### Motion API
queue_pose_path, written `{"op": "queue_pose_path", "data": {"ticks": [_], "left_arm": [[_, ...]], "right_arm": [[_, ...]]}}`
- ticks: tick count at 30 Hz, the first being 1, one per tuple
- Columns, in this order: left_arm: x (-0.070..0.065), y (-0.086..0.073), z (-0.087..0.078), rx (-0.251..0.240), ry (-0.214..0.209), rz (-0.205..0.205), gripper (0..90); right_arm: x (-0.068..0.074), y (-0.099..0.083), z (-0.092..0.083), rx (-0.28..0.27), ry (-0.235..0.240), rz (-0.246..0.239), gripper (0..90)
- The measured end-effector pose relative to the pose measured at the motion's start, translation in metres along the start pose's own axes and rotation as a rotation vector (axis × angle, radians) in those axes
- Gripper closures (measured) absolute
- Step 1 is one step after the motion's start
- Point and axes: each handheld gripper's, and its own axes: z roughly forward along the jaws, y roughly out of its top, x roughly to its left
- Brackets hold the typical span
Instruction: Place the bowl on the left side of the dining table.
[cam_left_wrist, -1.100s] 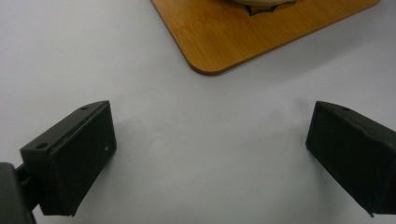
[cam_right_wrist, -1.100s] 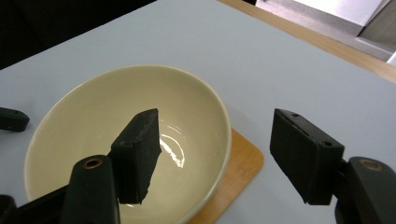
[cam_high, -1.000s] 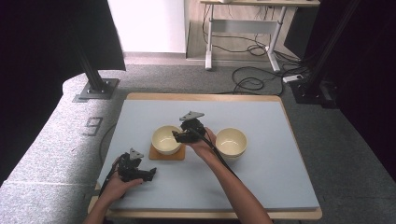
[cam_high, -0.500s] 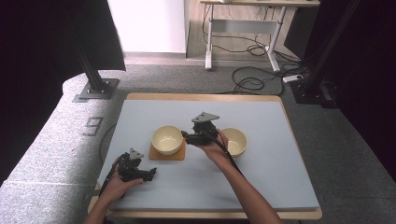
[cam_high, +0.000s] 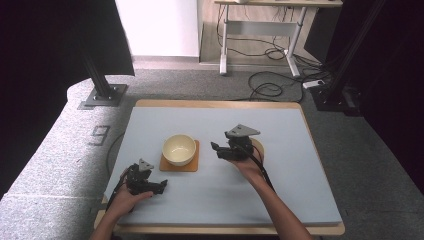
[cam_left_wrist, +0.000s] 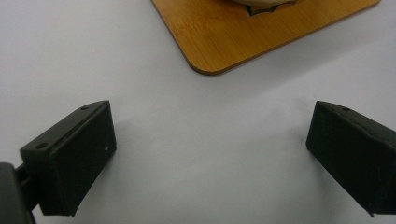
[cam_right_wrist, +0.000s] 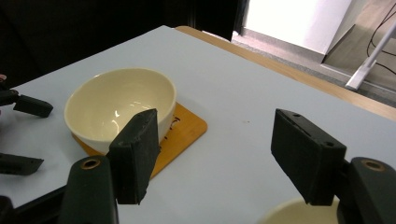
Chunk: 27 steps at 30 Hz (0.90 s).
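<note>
Plainly released on the right gripper (cam_right_wrist: 215, 140): jaws spread wide, clasping nothing, only pale mat (cam_right_wrist: 243, 93) visible in the gap. Held in the person's right hand (cam_high: 246, 162), raised off the table, aimed toward the person's left. Just beneath those jaws, in the right gripper view, the curved rim of a cream bowl (cam_right_wrist: 299, 212), peeking up at the bottom edge. In the high view, the cream bowl (cam_high: 259, 148) mostly hidden under the gripper body, resting on the mat right of centre. Ahead of the jaws and well apart from them, a second cream bowl (cam_right_wrist: 119, 105), upright and empty, sitting on a square wooden coaster (cam_right_wrist: 189, 128). Placed near the middle of the mat in the high view, with coaster edges showing at its near and right sides. Likewise released on the left gripper (cam_left_wrist: 210, 140): jaws far apart, grasping nothing, low over bare mat, tips pointing toward a rounded corner of the coaster, near it but not touching. Gripped by the person's left hand (cam_high: 131, 195) at the near left corner of the mat, close to the table's wooden edge (cam_high: 220, 230). Beyond the table, grey carpet (cam_high: 60, 150), a black stand foot (cam_high: 102, 95), loose cables (cam_high: 270, 90) and a desk frame (cam_high: 260, 35).
</note>
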Motion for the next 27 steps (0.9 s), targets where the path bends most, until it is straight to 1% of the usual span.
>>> {"op": "queue_pose_path", "data": {"ticks": [7, 9, 21, 25, 27], "left_arm": [[0.0, 0.0, 0.0, 0.0, 0.0, 0.0, 1.9], [0.0, 0.0, 0.0, -0.001, 0.001, 0.001, 1.9], [-0.001, 0.0, 0.0, -0.001, 0.005, 0.0, 1.9], [-0.001, 0.0, 0.0, -0.003, 0.006, -0.003, 1.9], [-0.001, 0.0, 0.0, -0.003, 0.007, -0.003, 1.9]], "right_arm": [[-0.011, -0.012, -0.024, -0.021, -0.026, 0.003, 32.1], [-0.013, -0.015, -0.029, -0.023, -0.025, 0.001, 32.0], [-0.024, -0.038, -0.061, -0.022, -0.053, 0.007, 31.6], [-0.029, -0.047, -0.072, -0.027, -0.069, 0.023, 31.6], [-0.031, -0.053, -0.078, -0.029, -0.075, 0.022, 31.6]]}}
